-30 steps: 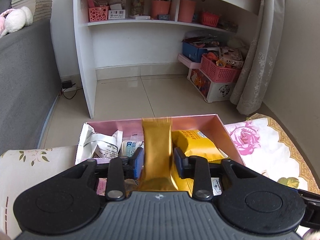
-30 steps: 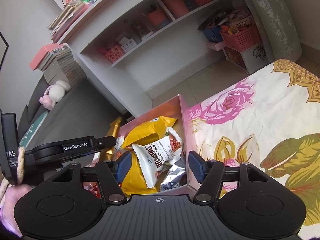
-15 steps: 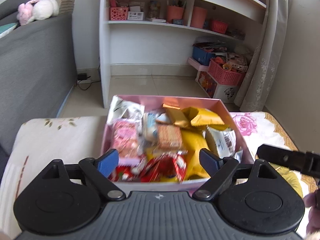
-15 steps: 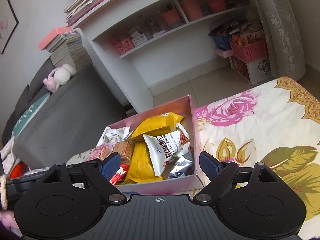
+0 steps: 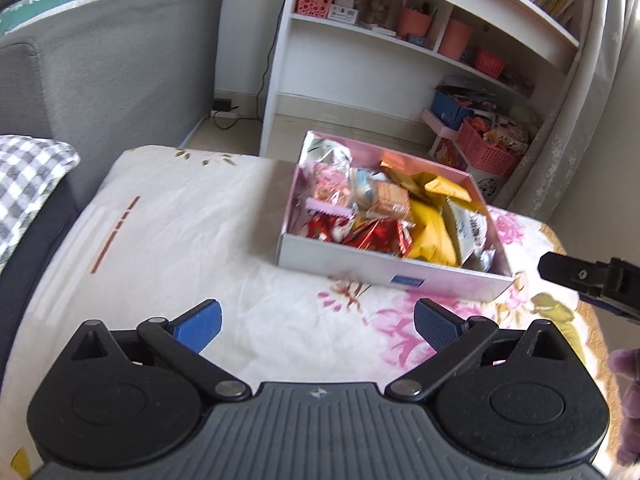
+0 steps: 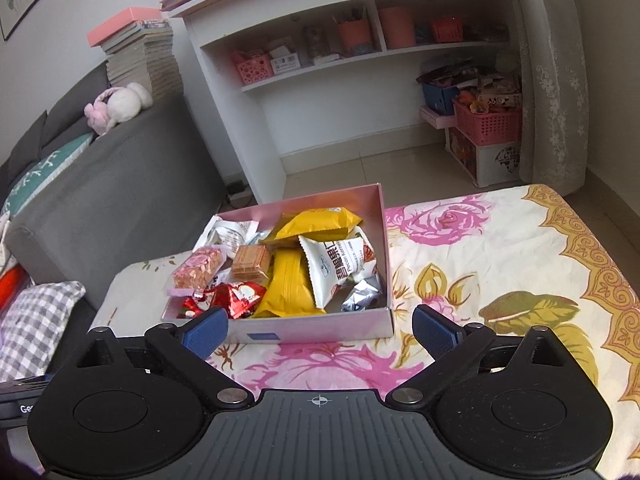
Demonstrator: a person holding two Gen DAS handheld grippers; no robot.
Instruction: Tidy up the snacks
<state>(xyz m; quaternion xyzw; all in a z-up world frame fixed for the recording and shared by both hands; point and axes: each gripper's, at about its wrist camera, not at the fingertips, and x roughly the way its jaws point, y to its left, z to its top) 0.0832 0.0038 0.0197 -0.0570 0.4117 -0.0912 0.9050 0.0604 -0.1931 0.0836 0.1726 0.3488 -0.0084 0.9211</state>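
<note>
the left gripper [image 5: 317, 322] hangs above the floral cloth [image 5: 192, 232] on the near side of the pink box [image 5: 384, 270]; its blue-padded fingers [image 5: 198, 324] are spreading wider, with only cloth showing between them and nothing held. the right gripper [image 6: 320, 330] sits just near of the box [image 6: 316, 330] front wall; its jaws are likewise opening wide, and no snack is between the pads. the box rests on the cloth-covered surface, toward its far edge, and it holds all the visible snacks. in the right wrist view, a yellow packet [image 6: 318, 222] lies at the far side of the box, a second long yellow packet [image 6: 288, 284] lies near the middle, and a white packet with printed text [image 6: 336, 266] overlaps it on the right. a square cracker pack [image 6: 251, 262] and a pink-edged nougat pack [image 6: 198, 270] lie on the left, red foil sweets [image 6: 236, 294] sit at the near left, and a silver wrapper [image 6: 360, 296] sits at the near right corner. beyond the surface stand a grey sofa [image 6: 112, 184] on the left and a white shelf unit [image 6: 320, 72] at the far side. part of the right gripper body shows at the right edge of the left wrist view.
</note>
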